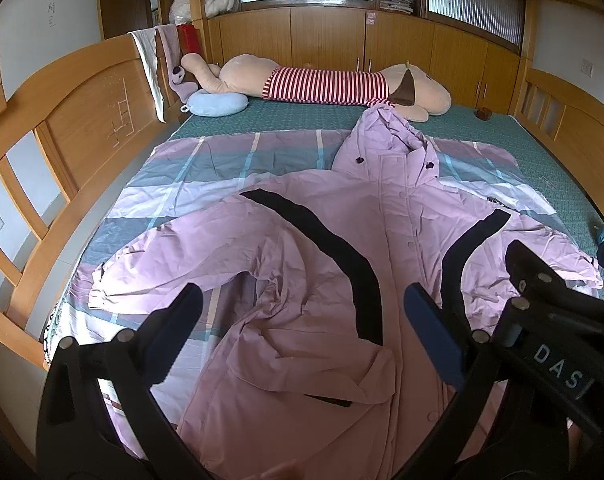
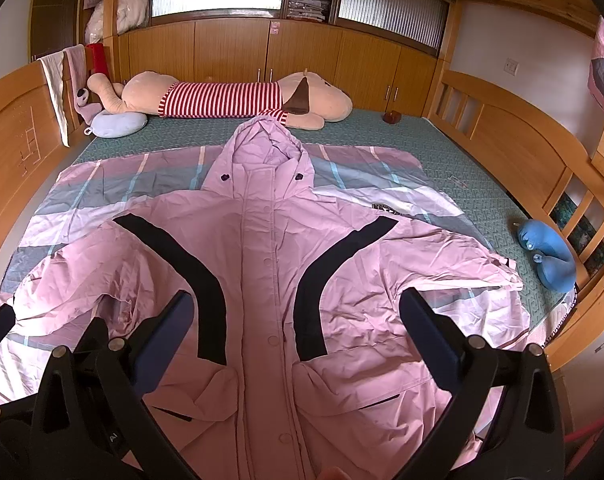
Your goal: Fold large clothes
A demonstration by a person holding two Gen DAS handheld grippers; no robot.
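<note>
A large pink hooded coat (image 2: 262, 280) with black curved stripes lies front up on the bed, buttoned, hood pointing to the far side, both sleeves spread outward. It also shows in the left wrist view (image 1: 302, 264), where its left side is bunched and wrinkled. My left gripper (image 1: 302, 312) is open and empty, hovering above the coat's lower left part. My right gripper (image 2: 298, 316) is open and empty above the coat's lower middle. The right gripper's body (image 1: 549, 320) shows at the right of the left wrist view.
The coat lies on a plaid pink, grey and blue sheet (image 2: 82, 196) over a green mattress (image 2: 441, 148). A long plush dog in a red striped shirt (image 2: 222, 100) lies along the far side. A blue neck pillow (image 2: 553, 256) sits at right. Wooden bed rails (image 2: 513, 140) stand around.
</note>
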